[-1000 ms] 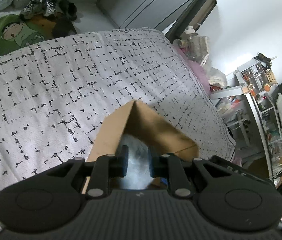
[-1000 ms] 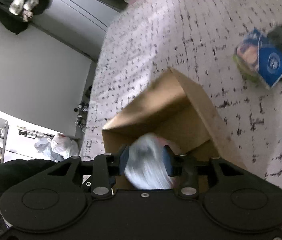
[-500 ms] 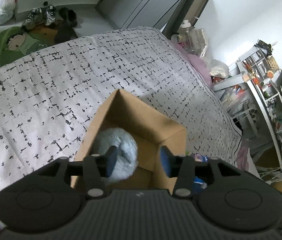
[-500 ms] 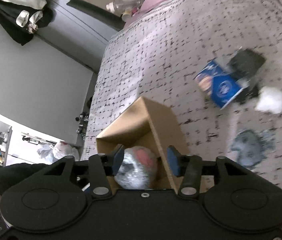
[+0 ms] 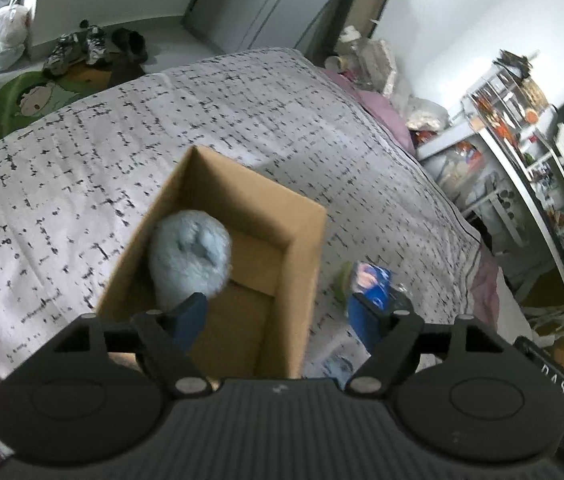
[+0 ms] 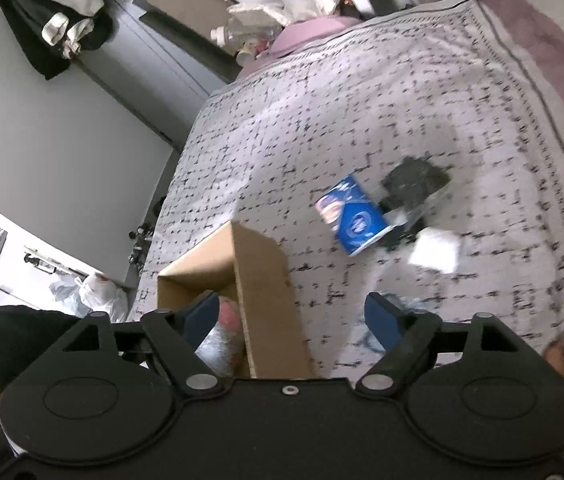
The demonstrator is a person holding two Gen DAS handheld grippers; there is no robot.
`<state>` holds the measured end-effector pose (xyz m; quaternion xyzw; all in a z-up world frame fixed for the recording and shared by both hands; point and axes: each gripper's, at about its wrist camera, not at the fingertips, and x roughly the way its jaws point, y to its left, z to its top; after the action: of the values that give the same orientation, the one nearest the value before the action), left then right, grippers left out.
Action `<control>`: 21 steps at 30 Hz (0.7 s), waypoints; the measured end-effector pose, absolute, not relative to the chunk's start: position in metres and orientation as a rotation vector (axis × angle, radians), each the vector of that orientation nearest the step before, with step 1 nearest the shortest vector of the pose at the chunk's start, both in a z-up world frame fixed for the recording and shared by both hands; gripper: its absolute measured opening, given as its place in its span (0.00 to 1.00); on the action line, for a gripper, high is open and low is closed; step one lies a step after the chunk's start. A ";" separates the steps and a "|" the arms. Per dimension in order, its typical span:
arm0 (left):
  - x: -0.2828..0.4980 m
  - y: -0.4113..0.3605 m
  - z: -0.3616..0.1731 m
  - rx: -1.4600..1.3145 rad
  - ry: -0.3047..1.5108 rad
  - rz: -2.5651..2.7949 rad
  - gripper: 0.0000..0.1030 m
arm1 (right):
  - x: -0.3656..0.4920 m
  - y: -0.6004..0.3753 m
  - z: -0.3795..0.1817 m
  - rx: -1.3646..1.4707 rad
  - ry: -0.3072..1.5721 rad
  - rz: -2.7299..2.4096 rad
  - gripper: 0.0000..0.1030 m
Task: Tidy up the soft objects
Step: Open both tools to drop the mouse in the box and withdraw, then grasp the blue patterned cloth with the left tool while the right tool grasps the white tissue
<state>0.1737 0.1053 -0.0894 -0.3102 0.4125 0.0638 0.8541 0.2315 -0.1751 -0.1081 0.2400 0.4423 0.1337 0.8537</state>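
Reading for print first, the only clear letters are "DAS" (image 5: 553, 376) in white on a dark strip at the lower right edge of the left wrist view; the blue packet (image 6: 353, 216) lying on the bedspread (image 6: 362, 112) carries a round white emblem and a picture, but its wording is too blurred to make out

Going left to right in the left wrist view: the patterned bedspread, then the open cardboard box (image 5: 302, 240) standing on it, with a fluffy pale blue soft toy (image 5: 189, 254) lying inside against the box's left wall. The left gripper (image 5: 277, 316) has its jaws spread and widening; the left pad sits just below the toy without pressing on it, and the right pad is outside the box's right wall, so nothing is gripped. Right of the box lies the blue packet

In the right wrist view, the box is at lower left, and inside it a grey and pink soft object (image 6: 221, 340) shows just behind the left pad. The right gripper (image 6: 290, 318) also has its jaws apart and widening, straddling the box's right wall and gripping nothing. Further right on the bedspread lie the blue packet, a dark fuzzy item (image 6: 416, 180) touching it, a white piece (image 6: 436, 250), and a pale blue-grey item (image 6: 410, 308) near the right pad
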 end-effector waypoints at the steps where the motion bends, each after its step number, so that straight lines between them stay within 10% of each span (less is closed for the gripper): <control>1: 0.172 0.100 -0.087 -0.647 0.869 0.129 0.74 | 0.231 -0.180 -0.107 0.503 0.927 0.280 0.80; 21: 0.167 0.016 -0.078 -0.548 0.884 0.118 0.74 | 0.227 -0.259 -0.111 0.514 0.930 0.299 0.90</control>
<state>0.1668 0.0164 -0.0779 -0.2618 0.4220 0.0565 0.8661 0.2268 -0.2592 -0.1112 0.2440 0.4417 0.1422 0.8515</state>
